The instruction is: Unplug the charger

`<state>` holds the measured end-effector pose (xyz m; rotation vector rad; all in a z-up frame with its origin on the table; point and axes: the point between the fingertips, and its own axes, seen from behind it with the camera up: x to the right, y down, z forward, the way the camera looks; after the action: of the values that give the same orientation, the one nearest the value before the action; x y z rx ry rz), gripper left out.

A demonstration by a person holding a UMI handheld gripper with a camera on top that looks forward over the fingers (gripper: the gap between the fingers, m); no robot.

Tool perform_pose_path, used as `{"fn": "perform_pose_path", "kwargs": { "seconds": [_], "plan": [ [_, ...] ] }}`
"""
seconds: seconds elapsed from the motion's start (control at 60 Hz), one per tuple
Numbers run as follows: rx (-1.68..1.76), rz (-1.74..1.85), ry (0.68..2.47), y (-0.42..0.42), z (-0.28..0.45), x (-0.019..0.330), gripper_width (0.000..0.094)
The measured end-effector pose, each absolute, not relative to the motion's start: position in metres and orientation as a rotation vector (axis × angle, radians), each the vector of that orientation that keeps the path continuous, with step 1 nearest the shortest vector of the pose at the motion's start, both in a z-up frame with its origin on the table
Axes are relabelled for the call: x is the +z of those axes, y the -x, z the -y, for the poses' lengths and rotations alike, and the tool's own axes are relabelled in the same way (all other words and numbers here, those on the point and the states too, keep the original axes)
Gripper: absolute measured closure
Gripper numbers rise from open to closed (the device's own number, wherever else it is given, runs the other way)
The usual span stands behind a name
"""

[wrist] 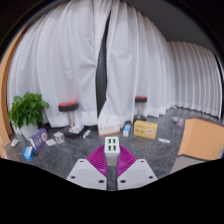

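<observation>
Gripper view: charger (112,146) pinched between the jaws' tips.

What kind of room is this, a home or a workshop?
Likely a lived-in room rather than a workshop: long white curtains, a leafy green potted plant and a round red-topped stool stand beyond the gripper.

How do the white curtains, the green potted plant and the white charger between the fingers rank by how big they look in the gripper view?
1. White curtains, by far.
2. Potted plant.
3. Charger, held between the fingers, and it is the nearest to the camera.
</observation>
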<state>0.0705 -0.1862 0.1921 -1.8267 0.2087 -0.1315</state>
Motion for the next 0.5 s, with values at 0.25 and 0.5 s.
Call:
{"fn": "perform_pose_path", "kwargs": {
  "seconds": [0.25, 0.5],
  "plan": [
    [-0.025, -0.274, 2.135, -0.127, 0.211, 0.016, 0.0787],
    [0.005, -0.235, 2.179, -0.161, 0.205, -0.011, 0.0562]
  ]
}}
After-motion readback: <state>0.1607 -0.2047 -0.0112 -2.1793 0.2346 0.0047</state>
